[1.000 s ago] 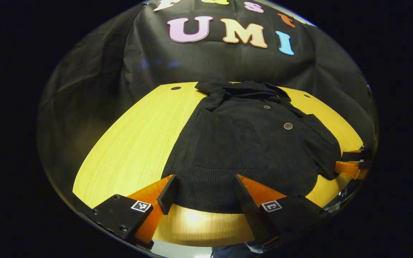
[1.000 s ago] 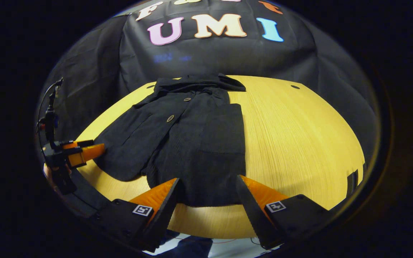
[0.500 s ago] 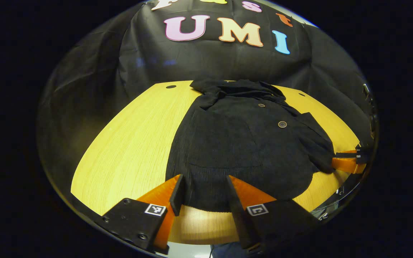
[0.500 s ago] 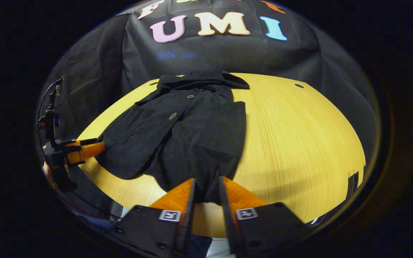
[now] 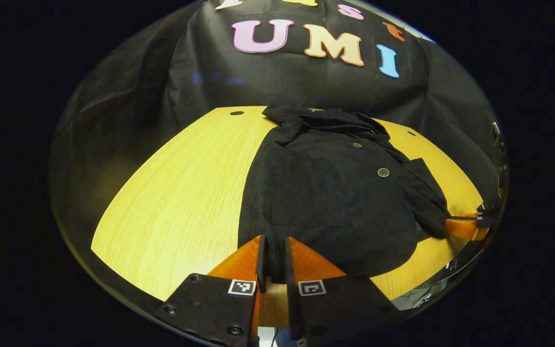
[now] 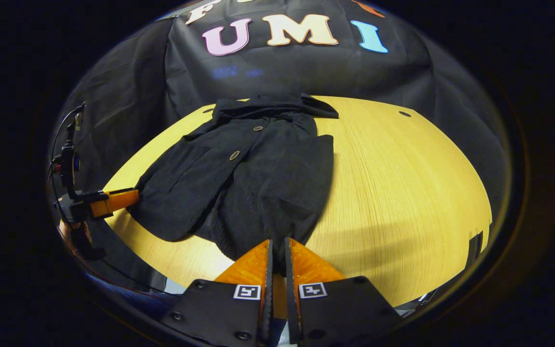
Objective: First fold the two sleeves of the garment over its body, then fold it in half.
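A dark corduroy garment [image 5: 335,193] with round buttons lies flat on the yellow wooden table [image 5: 176,193], collar toward the booth wall. Fabric panels are folded in over its front. In the left gripper view, my left gripper [image 5: 273,241] is shut on the near hem at one corner, with cloth pinched between its fingers. My right gripper [image 5: 465,226] shows far off at the right, on the hem's other end. In the right gripper view, my right gripper [image 6: 277,243] is shut on the bunched hem of the garment [image 6: 258,178]. There the left gripper [image 6: 113,201] grips the cloth at the left.
Bare tabletop [image 6: 403,193] stretches wide beside the garment in the right gripper view. A small dark hole [image 5: 235,113] marks the table's far corner. A hand [image 6: 72,236] and a cable [image 6: 68,144] show behind the left gripper. Black cloth walls stand behind the table.
Both grippers went from wide open around the near hem to shut on it, the right one first. The hem has bunched up between the fingers.
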